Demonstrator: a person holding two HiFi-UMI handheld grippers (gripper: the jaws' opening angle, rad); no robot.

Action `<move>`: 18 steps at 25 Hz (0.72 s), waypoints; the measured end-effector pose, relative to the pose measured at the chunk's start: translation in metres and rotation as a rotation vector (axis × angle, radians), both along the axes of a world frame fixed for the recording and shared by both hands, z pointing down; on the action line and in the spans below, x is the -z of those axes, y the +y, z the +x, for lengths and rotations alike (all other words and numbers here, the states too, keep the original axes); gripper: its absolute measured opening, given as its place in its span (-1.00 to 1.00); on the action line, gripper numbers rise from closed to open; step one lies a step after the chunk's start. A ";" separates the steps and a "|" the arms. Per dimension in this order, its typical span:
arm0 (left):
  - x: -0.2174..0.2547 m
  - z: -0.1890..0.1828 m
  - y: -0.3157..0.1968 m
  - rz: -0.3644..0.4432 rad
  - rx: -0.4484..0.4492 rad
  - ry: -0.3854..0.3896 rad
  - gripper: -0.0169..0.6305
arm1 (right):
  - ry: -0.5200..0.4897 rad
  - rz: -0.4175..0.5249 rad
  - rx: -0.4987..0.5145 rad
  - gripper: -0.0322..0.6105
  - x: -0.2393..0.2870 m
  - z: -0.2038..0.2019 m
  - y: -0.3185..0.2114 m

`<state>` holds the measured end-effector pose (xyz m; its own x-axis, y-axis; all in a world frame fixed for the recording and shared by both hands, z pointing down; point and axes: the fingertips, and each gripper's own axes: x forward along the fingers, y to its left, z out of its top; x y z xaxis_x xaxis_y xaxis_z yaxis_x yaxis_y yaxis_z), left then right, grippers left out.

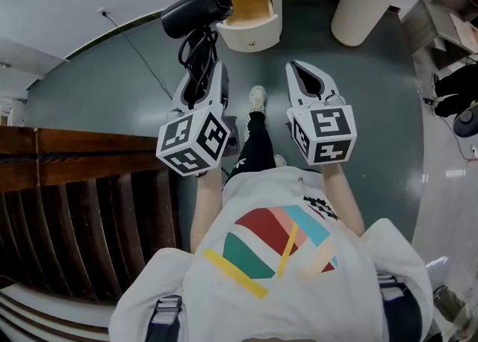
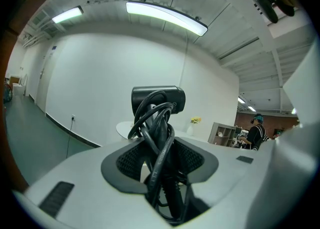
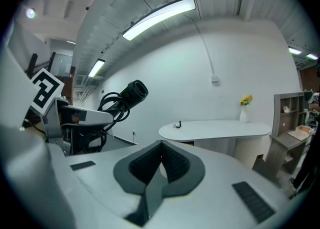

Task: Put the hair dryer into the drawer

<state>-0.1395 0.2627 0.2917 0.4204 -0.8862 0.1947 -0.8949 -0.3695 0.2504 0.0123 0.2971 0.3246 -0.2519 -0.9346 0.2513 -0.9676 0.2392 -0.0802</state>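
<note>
The head view looks steeply down from above the person's shoulders onto the grey floor [image 1: 373, 109], with the open pale wooden drawer [image 1: 250, 6] at its far edge. The left gripper view rides just behind the left tongs [image 2: 160, 149] and faces across the room, the black hair dryer with coiled cord [image 2: 158, 98] close before the lens. The right gripper view sits behind the right tongs [image 3: 160, 160], facing the far white rounded tabletop [image 3: 215, 129]. All three share the hair dryer.

The hair dryer [image 1: 196, 10] had a black plastic body with a faint sheen, its cord [image 2: 157, 138] rubbery and matt. The left gripper [image 1: 203, 72] and right gripper [image 1: 302, 68] had smooth pale-grey plastic shells, and their fingers [image 3: 142, 166] were lined with dark ribbed pads. The drawer [image 1: 250, 6] showed bare light wood inside. The floor [image 1: 358, 109] was smooth and softly glossy.
</note>
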 end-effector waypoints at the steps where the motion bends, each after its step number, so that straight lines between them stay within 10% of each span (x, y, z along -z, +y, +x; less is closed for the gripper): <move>1: 0.002 0.002 -0.004 0.005 -0.003 0.001 -0.37 | 0.003 0.003 -0.003 -0.87 0.001 0.002 -0.003; 18: -0.006 0.007 -0.092 -0.010 -0.029 0.015 -0.37 | 0.035 -0.038 -0.010 -0.87 -0.013 0.004 -0.080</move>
<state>-0.1330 0.1703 0.2975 0.4484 -0.8720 0.1965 -0.8801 -0.3923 0.2674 0.0168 0.2172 0.3379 -0.2334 -0.9265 0.2951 -0.9723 0.2272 -0.0554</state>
